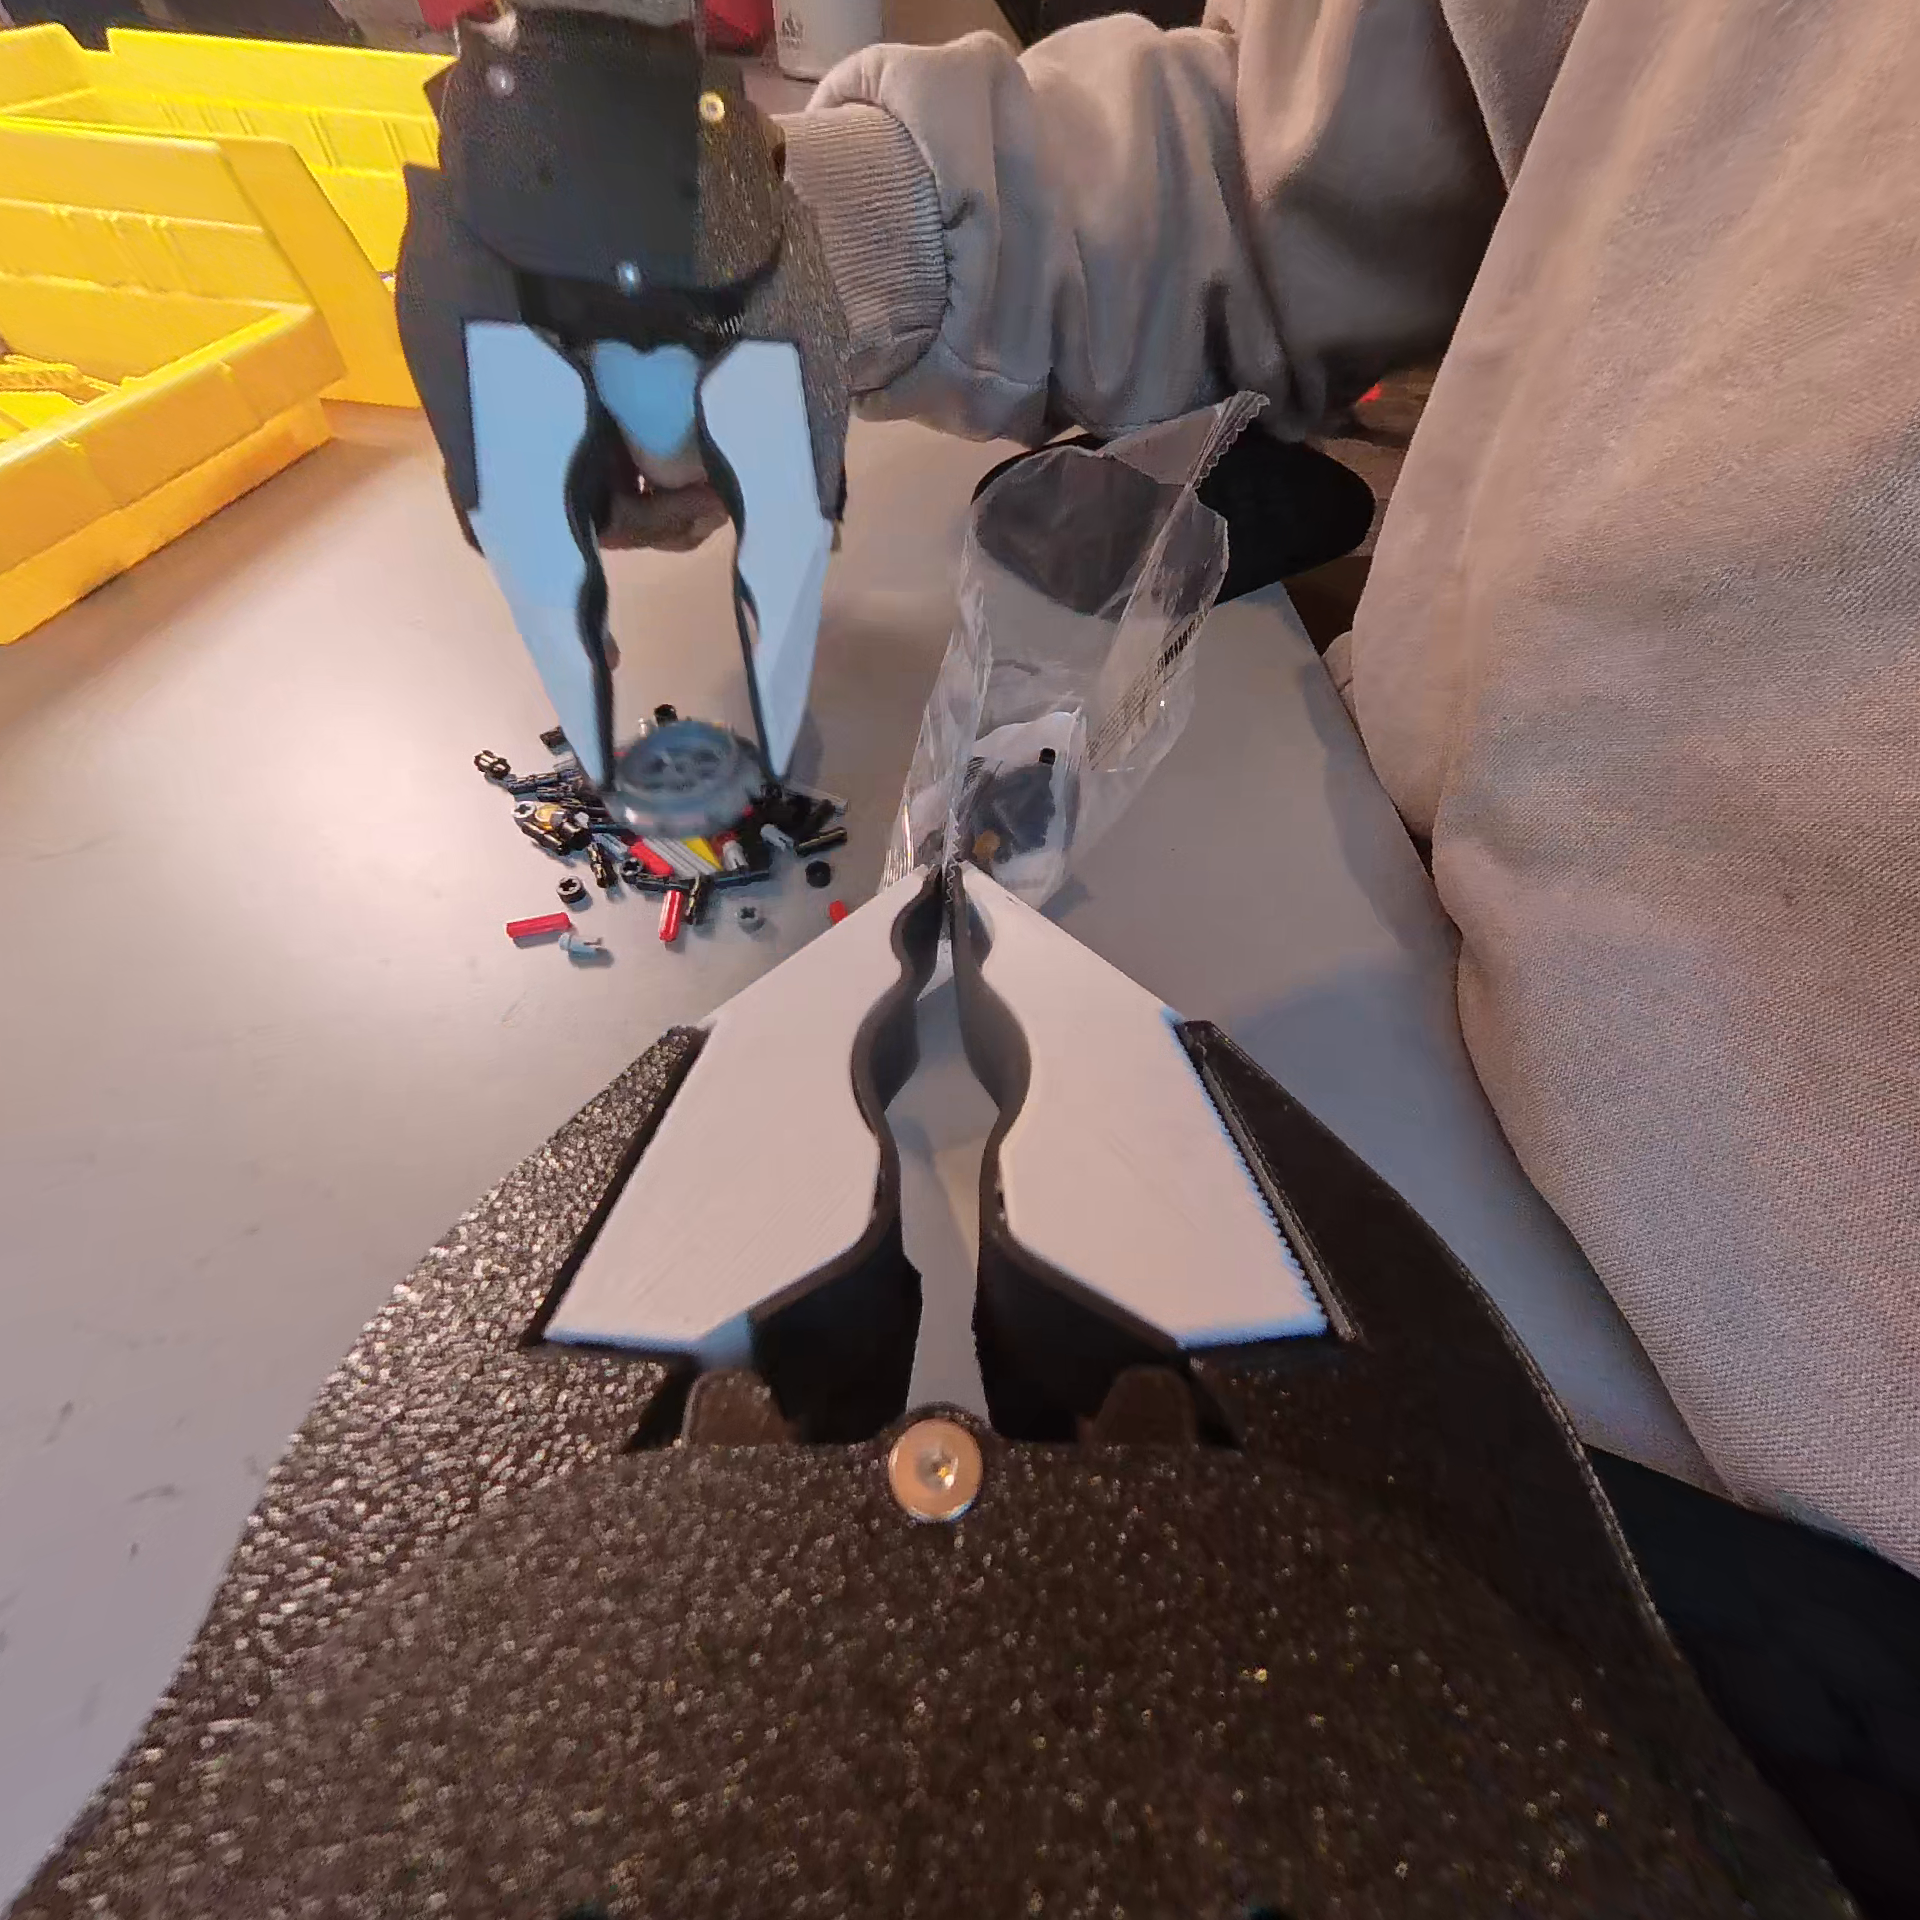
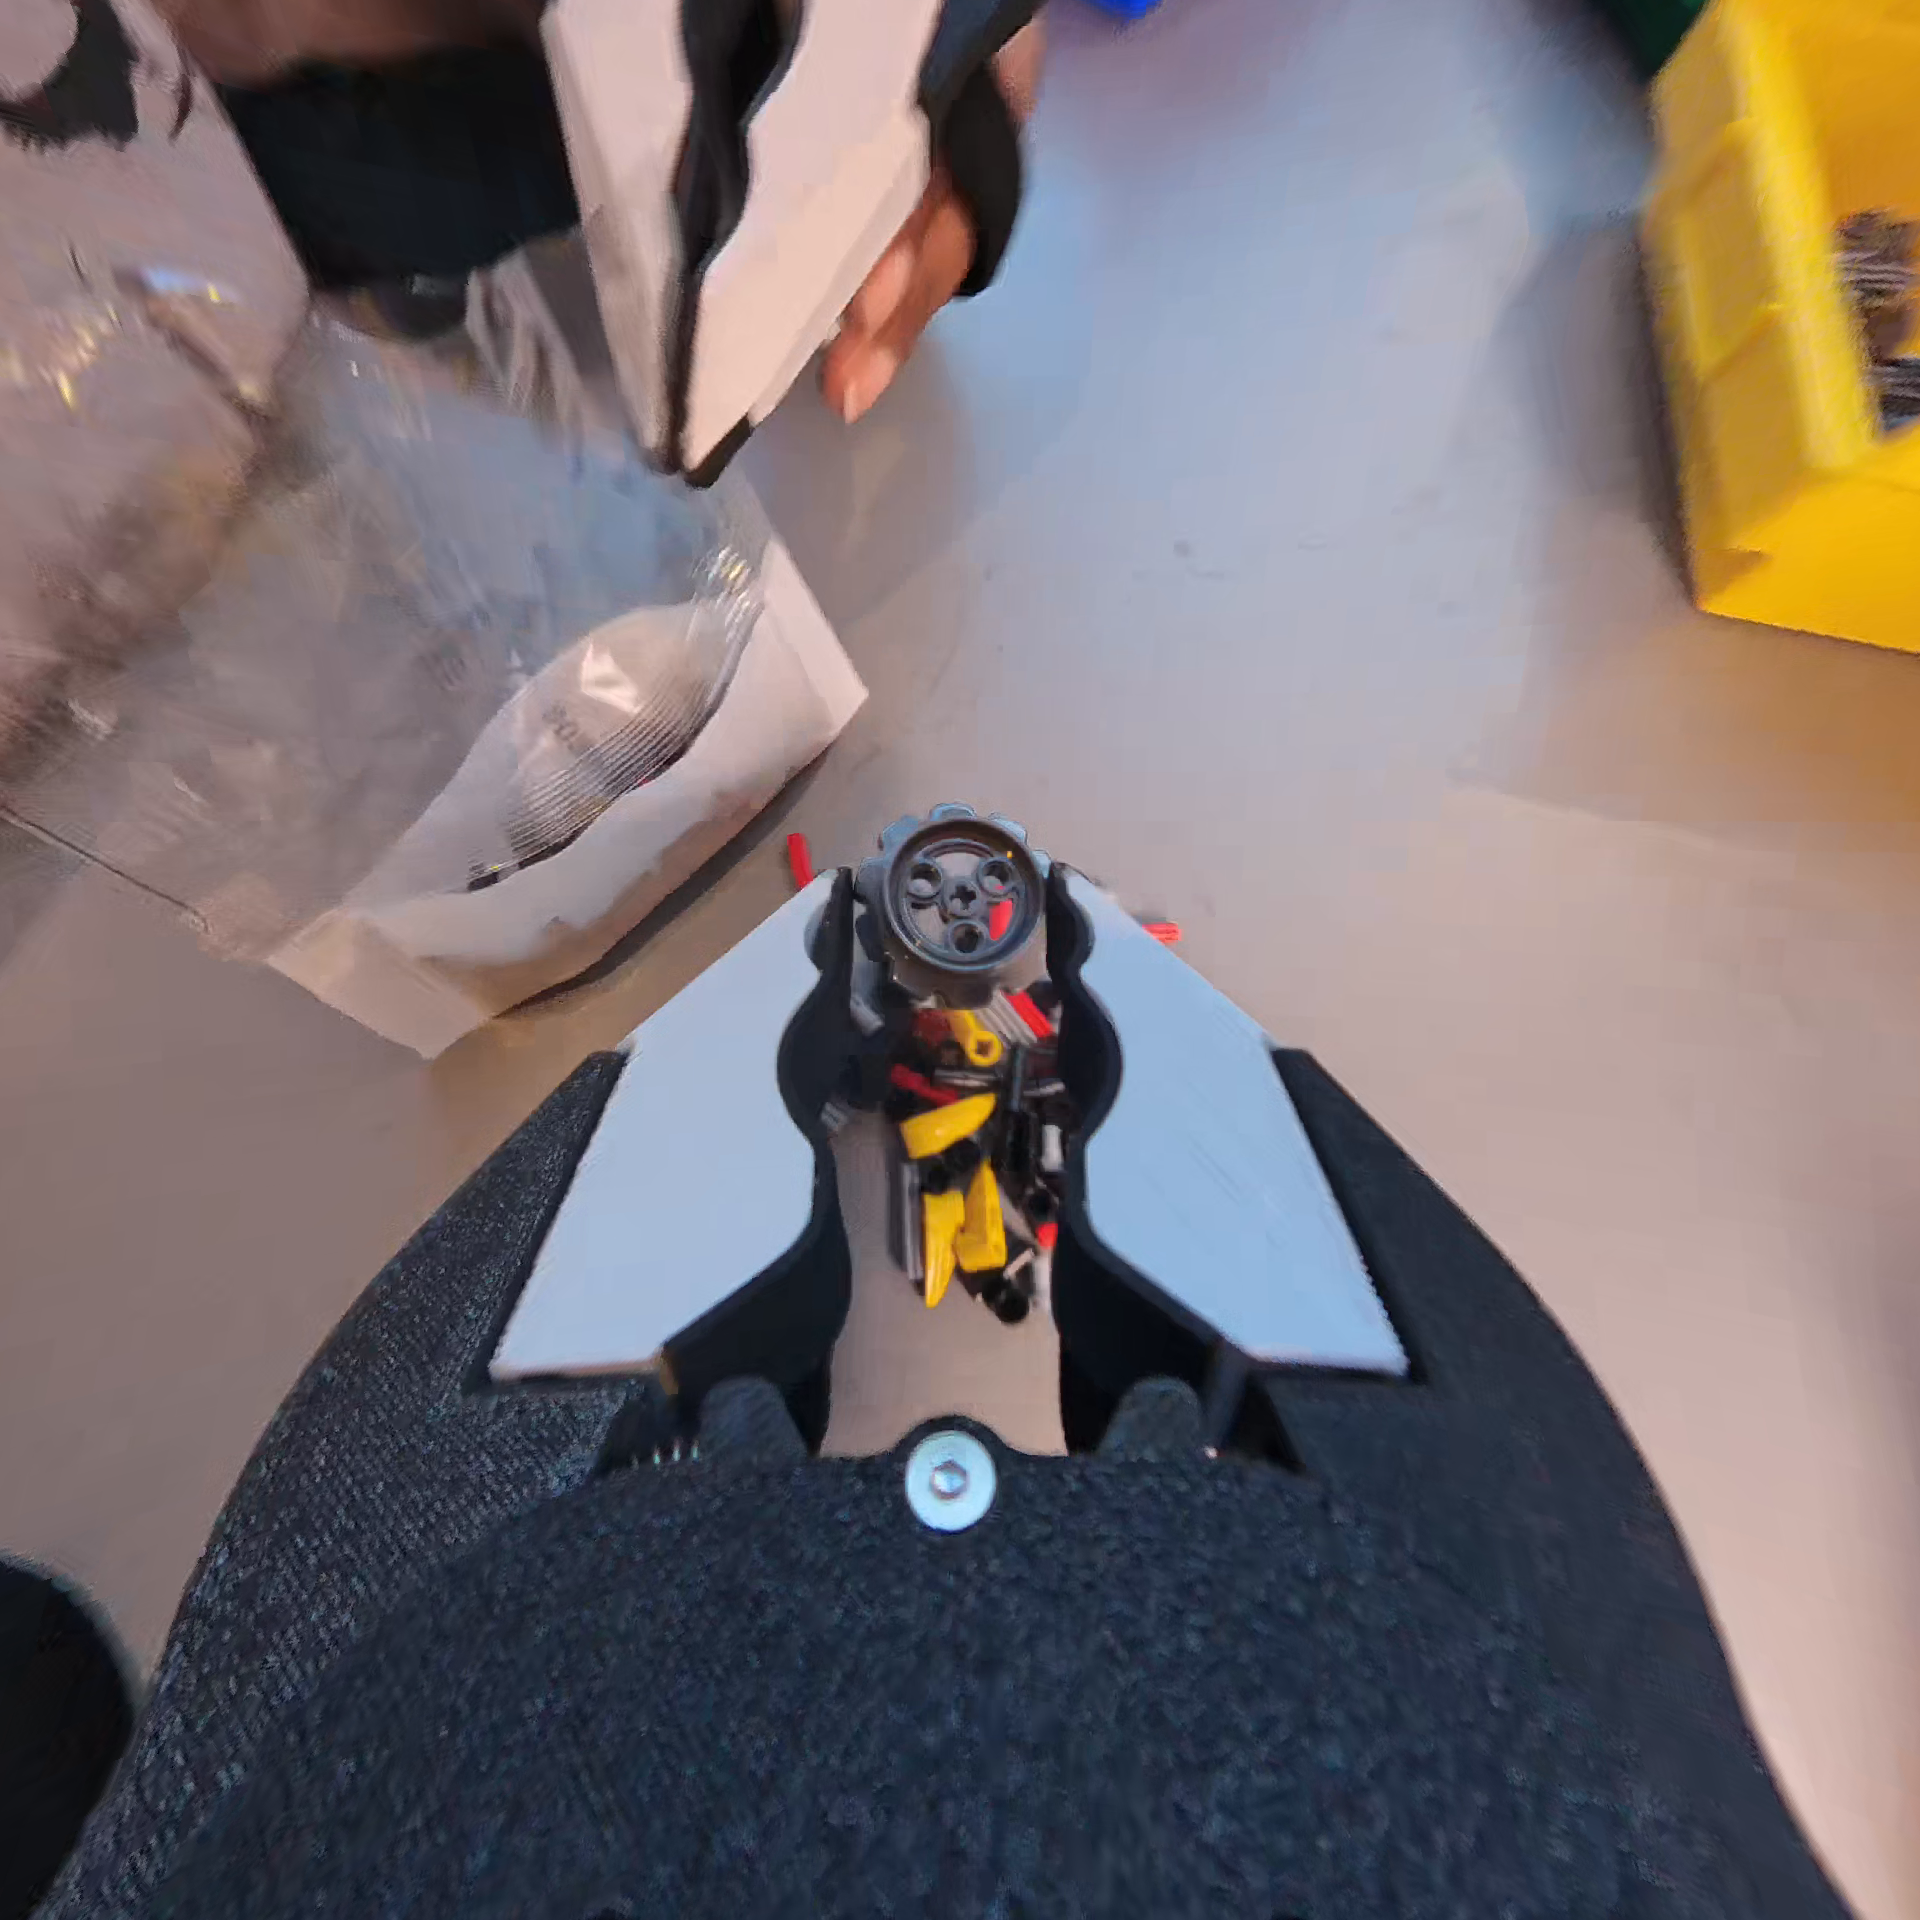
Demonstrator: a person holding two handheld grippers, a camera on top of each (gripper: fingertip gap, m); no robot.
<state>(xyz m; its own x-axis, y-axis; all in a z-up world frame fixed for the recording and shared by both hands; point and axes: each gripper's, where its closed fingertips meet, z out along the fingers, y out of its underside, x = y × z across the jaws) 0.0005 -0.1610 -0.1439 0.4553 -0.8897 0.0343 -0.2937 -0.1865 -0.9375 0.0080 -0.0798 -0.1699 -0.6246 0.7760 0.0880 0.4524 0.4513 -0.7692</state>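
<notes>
Right claw (image 2: pixel 951 904) grips wheel (image 2: pixel 961 899); left claw (image 1: pixel 943 883) apparently pinches bag (image 1: pixel 1081 582).

The flat grey tabletop (image 1: pixel 208 1039) lies bare from 7 to 9 o'clock in the left wrist view; passage there is unobstructed. Stacked yellow plastic bins (image 1: pixel 156 364) block the 10 o'clock sector. A scattered heap of small black, red and yellow plastic building pieces (image 1: pixel 665 842) occupies 12 o'clock, with the right gripper (image 1: pixel 686 779) standing over it, tips about a dark grey toothed plastic wheel (image 1: pixel 681 774). A crumpled clear plastic bag (image 1: pixel 1049 665), pinched at its lower end by the left gripper (image 1: pixel 943 883), obstructs 1 o'clock. A grey fabric sleeve and torso (image 1: pixel 1558 727) close off 1 to 4 o'clock.
</notes>
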